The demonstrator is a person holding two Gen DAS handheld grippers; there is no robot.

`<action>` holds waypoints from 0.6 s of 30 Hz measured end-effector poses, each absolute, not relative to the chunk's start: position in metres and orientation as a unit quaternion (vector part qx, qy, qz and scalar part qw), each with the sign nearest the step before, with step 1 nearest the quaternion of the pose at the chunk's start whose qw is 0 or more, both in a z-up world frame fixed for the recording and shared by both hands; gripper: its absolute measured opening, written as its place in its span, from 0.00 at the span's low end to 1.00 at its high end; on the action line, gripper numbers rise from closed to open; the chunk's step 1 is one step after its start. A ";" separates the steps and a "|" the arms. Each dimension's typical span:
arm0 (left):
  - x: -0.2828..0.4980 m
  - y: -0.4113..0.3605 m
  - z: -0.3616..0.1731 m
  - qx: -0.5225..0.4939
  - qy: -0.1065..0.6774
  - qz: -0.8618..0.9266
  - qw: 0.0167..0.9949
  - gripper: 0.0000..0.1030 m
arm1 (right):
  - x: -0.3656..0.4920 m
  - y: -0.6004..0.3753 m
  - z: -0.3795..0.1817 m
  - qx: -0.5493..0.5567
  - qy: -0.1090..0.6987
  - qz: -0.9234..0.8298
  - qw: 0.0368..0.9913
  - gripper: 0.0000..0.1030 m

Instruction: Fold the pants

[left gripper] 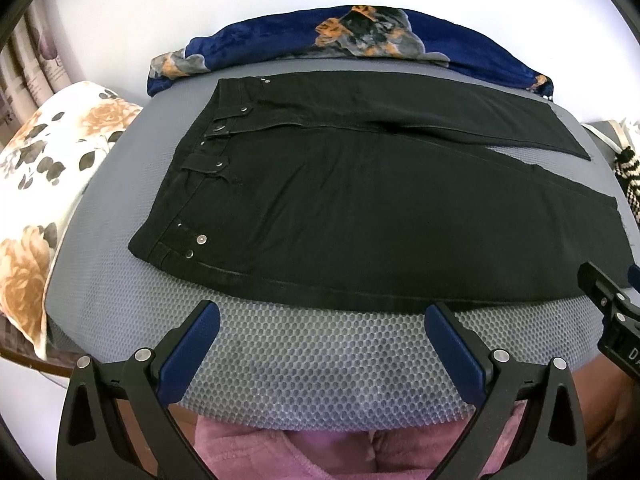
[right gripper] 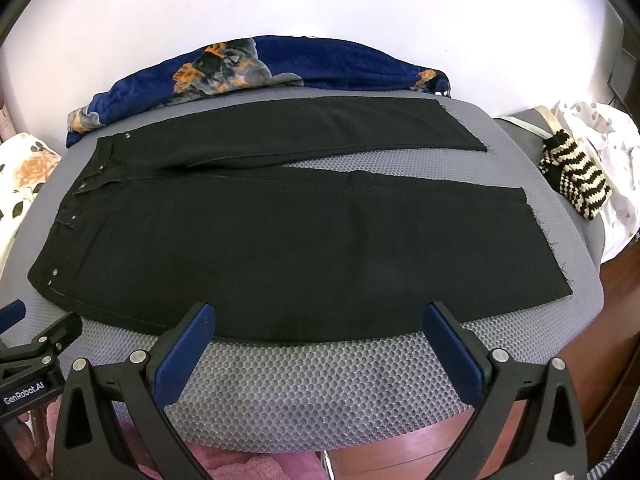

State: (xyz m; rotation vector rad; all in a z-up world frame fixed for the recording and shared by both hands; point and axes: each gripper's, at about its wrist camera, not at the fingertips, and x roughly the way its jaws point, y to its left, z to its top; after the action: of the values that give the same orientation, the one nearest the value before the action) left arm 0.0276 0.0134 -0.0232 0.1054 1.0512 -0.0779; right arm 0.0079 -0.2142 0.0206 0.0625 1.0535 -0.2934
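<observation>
Black pants (left gripper: pixel 360 200) lie flat on a grey mesh cushion (left gripper: pixel 300 372), waistband to the left, both legs spread out to the right; they also show in the right wrist view (right gripper: pixel 280 248). My left gripper (left gripper: pixel 322 320) is open and empty, just before the near edge of the pants by the hip. My right gripper (right gripper: pixel 320 320) is open and empty, at the near edge of the near leg. The right gripper shows at the right edge of the left wrist view (left gripper: pixel 612 308), and the left gripper at the left edge of the right wrist view (right gripper: pixel 32 348).
A blue blanket with orange print (left gripper: pixel 360 40) lies behind the pants. A floral pillow (left gripper: pixel 44 168) is at the left. A black-and-cream striped knit item (right gripper: pixel 576 176) and a white spotted cloth (right gripper: pixel 608 140) lie at the right. Pink fabric (left gripper: pixel 320 456) is below the cushion.
</observation>
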 end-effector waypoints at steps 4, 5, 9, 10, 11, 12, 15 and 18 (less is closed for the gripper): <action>0.029 0.013 -0.024 0.051 0.503 -0.037 0.862 0.99 | 0.009 -0.215 0.020 0.030 0.502 -0.141 0.853 1.00; 0.030 0.013 -0.025 0.051 0.503 -0.037 0.862 0.99 | 0.009 -0.215 0.019 0.029 0.502 -0.142 0.852 1.00; 0.030 0.014 -0.023 0.050 0.503 -0.039 0.862 0.99 | 0.010 -0.216 0.018 0.028 0.504 -0.144 0.851 1.00; 0.031 0.015 -0.023 0.049 0.503 -0.041 0.862 0.99 | 0.010 -0.216 0.018 0.029 0.505 -0.145 0.851 1.00; 0.031 0.015 -0.022 0.048 0.503 -0.042 0.862 0.99 | 0.011 -0.217 0.018 0.029 0.505 -0.145 0.850 1.00; 0.032 0.016 -0.022 0.047 0.503 -0.043 0.862 0.99 | 0.011 -0.217 0.018 0.029 0.506 -0.145 0.850 1.00; 0.041 0.015 -0.021 0.042 0.504 -0.048 0.862 0.99 | 0.013 -0.219 0.018 0.027 0.506 -0.145 0.850 1.00; 0.049 0.017 -0.017 0.037 0.499 -0.052 0.864 0.99 | 0.015 -0.221 0.019 0.028 0.506 -0.138 0.851 1.00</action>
State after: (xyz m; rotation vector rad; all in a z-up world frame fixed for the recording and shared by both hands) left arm 0.0494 0.0175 -0.0171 0.0783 1.0459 -0.1085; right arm 0.0154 -0.2215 0.0187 0.0582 1.0643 -0.2896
